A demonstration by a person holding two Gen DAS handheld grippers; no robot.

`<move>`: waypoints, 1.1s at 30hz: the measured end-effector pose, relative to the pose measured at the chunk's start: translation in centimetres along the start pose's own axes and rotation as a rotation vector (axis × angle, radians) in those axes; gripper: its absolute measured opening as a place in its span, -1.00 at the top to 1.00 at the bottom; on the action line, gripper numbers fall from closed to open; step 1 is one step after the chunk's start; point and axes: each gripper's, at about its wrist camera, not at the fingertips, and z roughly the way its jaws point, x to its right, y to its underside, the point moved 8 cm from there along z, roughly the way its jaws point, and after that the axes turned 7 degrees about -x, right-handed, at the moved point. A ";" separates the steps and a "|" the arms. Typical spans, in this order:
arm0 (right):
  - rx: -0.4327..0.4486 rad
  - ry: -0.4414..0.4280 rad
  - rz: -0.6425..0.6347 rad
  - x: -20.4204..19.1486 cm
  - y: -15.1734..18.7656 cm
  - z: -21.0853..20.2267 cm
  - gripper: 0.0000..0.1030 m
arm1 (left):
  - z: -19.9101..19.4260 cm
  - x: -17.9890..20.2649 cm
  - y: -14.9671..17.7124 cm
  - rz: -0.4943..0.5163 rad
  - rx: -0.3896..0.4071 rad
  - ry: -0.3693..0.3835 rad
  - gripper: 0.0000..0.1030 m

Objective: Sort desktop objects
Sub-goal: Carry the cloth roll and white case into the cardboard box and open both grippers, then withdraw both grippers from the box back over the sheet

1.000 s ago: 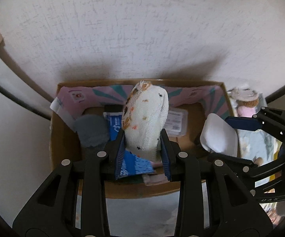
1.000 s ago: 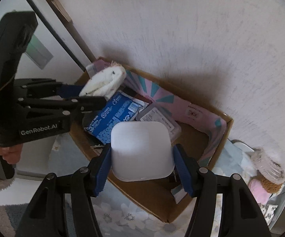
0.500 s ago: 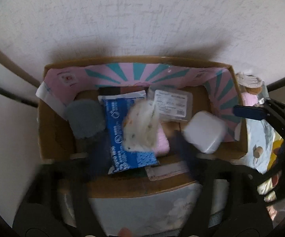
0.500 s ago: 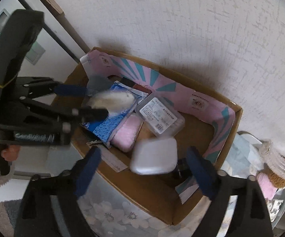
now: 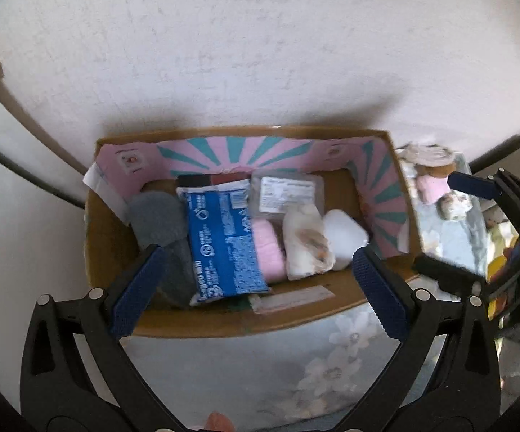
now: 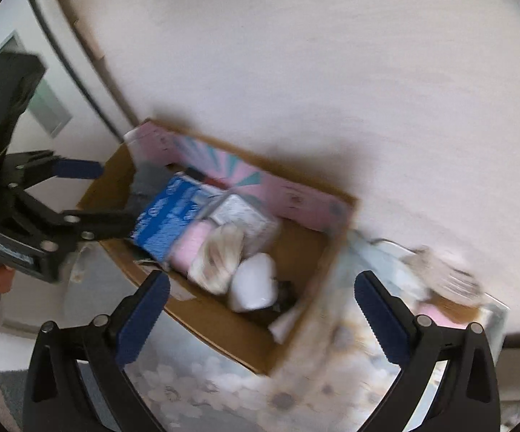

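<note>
With both the left tool [image 5: 260,291] and right tool [image 6: 261,304] spread empty and still opening above the cardboard box [image 5: 112,237], lift clear before seeking another worktop item.

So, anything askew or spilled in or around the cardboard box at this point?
Nothing spilled. The cardboard box holds everything; the white case lies tilted against the spotted cloth roll, which seems harmless. Both grippers are open and hold nothing.

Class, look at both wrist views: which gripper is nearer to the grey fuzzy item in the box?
Left. The left gripper has one finger beside the grey fuzzy item; the right gripper hangs by the box's other end.
</note>
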 end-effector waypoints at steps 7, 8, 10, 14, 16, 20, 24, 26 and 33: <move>0.063 0.089 0.012 3.5 2.7 -5.0 -0.99 | -2.0 3.0 -0.2 0.077 0.067 -0.051 -0.99; 0.076 0.109 0.025 4.3 3.3 -5.8 -0.99 | -2.4 3.5 -0.2 0.084 0.073 -0.052 -0.99; 0.082 0.111 0.073 5.6 4.6 -6.7 -0.99 | -3.1 4.8 -0.3 0.104 0.092 -0.063 -0.99; 0.096 0.105 0.166 8.4 7.2 -8.1 -0.99 | -4.7 7.0 -0.5 0.109 0.156 -0.059 -0.99; 0.086 0.137 0.203 9.9 9.0 -8.5 -0.99 | -5.4 8.0 -0.6 0.107 0.197 -0.063 -0.99; 0.082 0.112 0.309 12.6 13.4 -8.8 -0.99 | -5.4 10.6 -0.7 0.116 0.219 -0.020 -0.99; 0.074 0.140 0.349 14.3 16.8 -8.3 -0.99 | -3.9 14.1 -0.9 0.136 0.198 0.054 -0.99; 0.091 0.138 0.344 14.8 18.2 -8.3 -0.99 | -2.9 16.3 -1.0 0.161 0.182 0.065 -0.99; 0.149 0.128 0.311 16.1 20.0 -8.9 -0.99 | 0.7 24.2 -2.0 0.228 0.138 0.105 -0.99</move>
